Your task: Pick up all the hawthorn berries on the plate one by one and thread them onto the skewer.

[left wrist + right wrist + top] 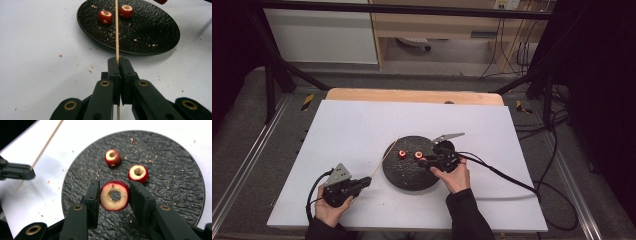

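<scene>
A round black plate (409, 175) sits mid-table with two small cored red fruits (402, 154) (418, 155) on its far part. My left gripper (368, 181) rests left of the plate, shut on a thin wooden skewer (384, 157) that points out over the plate. In the left gripper view the skewer (116, 30) runs from the closed jaws between the two fruits (105, 17) (126, 11). My right gripper (114, 184) hovers over the plate (175, 182), shut on a third cored red fruit (114, 195), hole facing the camera.
Crumbs are scattered over the plate and the white tabletop (362, 125). A wooden strip (412, 95) edges the far side. Black cables (512, 180) trail right from the right gripper. Metal frame legs stand at the far corners.
</scene>
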A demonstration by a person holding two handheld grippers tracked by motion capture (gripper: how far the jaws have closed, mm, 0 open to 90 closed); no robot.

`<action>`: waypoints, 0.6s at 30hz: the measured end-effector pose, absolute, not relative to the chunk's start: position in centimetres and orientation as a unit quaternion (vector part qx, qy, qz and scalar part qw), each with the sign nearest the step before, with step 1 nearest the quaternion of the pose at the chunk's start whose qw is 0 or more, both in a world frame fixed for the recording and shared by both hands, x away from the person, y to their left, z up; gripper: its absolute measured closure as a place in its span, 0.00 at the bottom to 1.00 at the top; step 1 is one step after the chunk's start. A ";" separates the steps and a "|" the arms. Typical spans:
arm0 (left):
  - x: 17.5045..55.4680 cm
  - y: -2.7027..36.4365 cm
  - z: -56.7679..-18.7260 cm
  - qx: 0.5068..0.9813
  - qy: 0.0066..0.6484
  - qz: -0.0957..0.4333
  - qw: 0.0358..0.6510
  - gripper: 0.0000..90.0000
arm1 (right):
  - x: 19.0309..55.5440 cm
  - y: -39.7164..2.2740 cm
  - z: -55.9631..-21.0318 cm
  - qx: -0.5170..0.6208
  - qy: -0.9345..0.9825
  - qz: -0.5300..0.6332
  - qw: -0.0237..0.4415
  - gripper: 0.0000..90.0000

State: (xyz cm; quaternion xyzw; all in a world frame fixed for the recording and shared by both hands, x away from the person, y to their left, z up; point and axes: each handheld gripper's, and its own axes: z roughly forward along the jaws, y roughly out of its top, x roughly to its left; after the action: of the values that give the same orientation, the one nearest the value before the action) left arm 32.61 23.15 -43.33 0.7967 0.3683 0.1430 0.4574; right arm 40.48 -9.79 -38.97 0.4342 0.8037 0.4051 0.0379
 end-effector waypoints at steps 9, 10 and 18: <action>32.5 22.9 -43.4 0.798 0.367 0.143 0.456 0.98 | 39.6 -10.9 -39.5 0.440 0.762 0.473 0.053 0.69; 32.5 22.9 -43.4 0.798 0.367 0.144 0.455 0.98 | 39.5 -10.9 -39.6 0.442 0.756 0.479 0.055 0.69; 32.4 22.6 -43.5 0.798 0.368 0.145 0.455 0.98 | 39.1 -10.9 -40.6 0.454 0.697 0.551 0.062 0.69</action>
State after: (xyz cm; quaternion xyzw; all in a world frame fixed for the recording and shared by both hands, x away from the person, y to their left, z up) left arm 32.41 22.63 -43.46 0.7981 0.3677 0.1454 0.4546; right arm 39.07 -10.92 -40.58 0.4538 0.6974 0.5512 0.0618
